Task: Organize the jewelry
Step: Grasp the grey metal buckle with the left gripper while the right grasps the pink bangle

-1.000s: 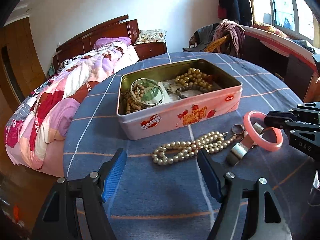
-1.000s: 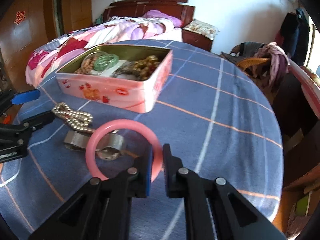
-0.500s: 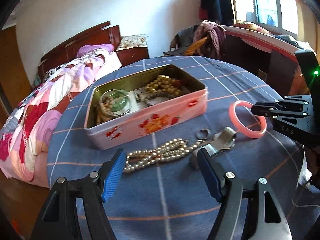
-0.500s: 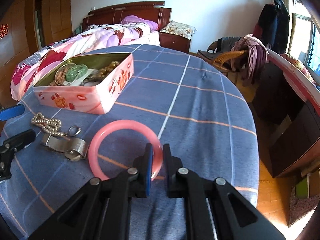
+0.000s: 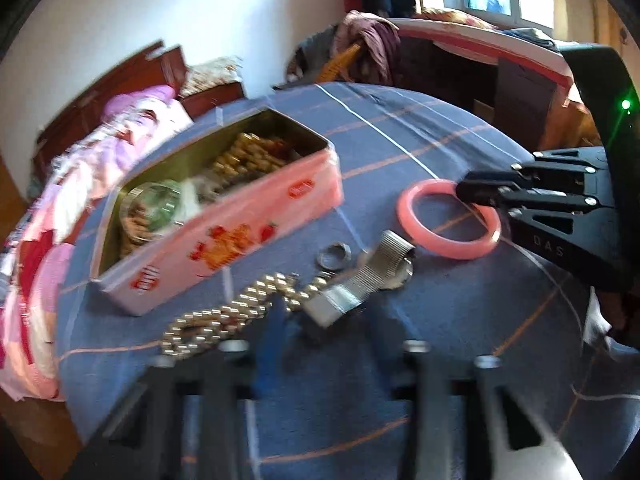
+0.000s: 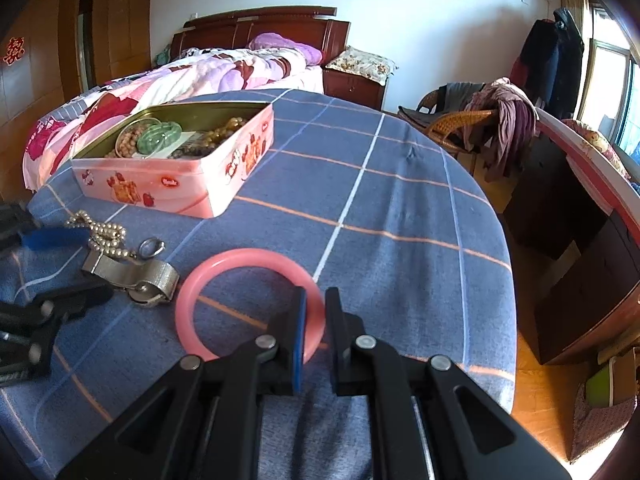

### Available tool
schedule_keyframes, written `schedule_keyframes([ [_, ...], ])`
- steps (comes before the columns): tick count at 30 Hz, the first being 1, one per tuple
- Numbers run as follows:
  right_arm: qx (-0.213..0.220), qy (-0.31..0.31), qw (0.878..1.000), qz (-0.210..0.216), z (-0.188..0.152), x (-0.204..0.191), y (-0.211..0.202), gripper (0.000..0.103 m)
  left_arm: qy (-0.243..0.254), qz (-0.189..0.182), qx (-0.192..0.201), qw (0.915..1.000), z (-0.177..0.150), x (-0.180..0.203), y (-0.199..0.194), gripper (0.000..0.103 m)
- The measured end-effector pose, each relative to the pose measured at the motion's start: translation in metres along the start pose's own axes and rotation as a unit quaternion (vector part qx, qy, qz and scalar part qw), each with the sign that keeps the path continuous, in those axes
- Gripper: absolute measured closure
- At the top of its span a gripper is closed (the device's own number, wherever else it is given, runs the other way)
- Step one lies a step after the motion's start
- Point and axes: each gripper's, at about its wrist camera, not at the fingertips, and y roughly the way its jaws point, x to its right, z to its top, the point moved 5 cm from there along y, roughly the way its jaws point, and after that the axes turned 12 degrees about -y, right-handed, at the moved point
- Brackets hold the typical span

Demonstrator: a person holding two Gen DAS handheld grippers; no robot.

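My right gripper (image 6: 316, 300) is shut on the near rim of a pink bangle (image 6: 224, 272), held low over the blue checked tablecloth; the left wrist view shows the bangle (image 5: 444, 248) in its jaws. A pink tin (image 6: 176, 184) holds bead bracelets and a green bangle (image 6: 158, 136). A pearl necklace (image 5: 224, 316), a silver ring (image 5: 334, 256) and a metal-band watch (image 5: 364, 280) lie in front of the tin (image 5: 240, 240). My left gripper (image 5: 328, 320) is open and blurred, its blue-padded fingers just before the necklace and watch.
The round table's edge (image 6: 504, 248) drops off to the right, with a wicker chair (image 6: 452, 120) draped in clothes beyond it. A bed (image 6: 180, 76) with a pink quilt stands behind the tin. A dark desk (image 6: 580, 208) is at the far right.
The left gripper has tilted and moved forward toward the necklace and watch, blurring its view. The right gripper has carried the bangle slightly right, away from the watch.
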Motion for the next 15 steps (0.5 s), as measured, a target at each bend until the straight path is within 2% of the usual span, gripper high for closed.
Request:
schedule_keyframes([
  [2, 0.000, -0.004, 1.000, -0.002, 0.001, -0.002, 0.000, 0.091, 0.000, -0.006, -0.001, 1.0000, -0.001, 0.000, 0.000, 0.083],
  [8, 0.002, -0.011, 1.000, -0.005, 0.001, -0.004, 0.002, 0.090, -0.036, -0.016, 0.006, 0.9992, -0.001, -0.018, -0.009, 0.084],
  [15, 0.007, -0.009, 1.000, -0.005, 0.000, -0.005, 0.001, 0.090, -0.065, -0.006, 0.038, 0.9971, 0.005, -0.043, -0.033, 0.084],
])
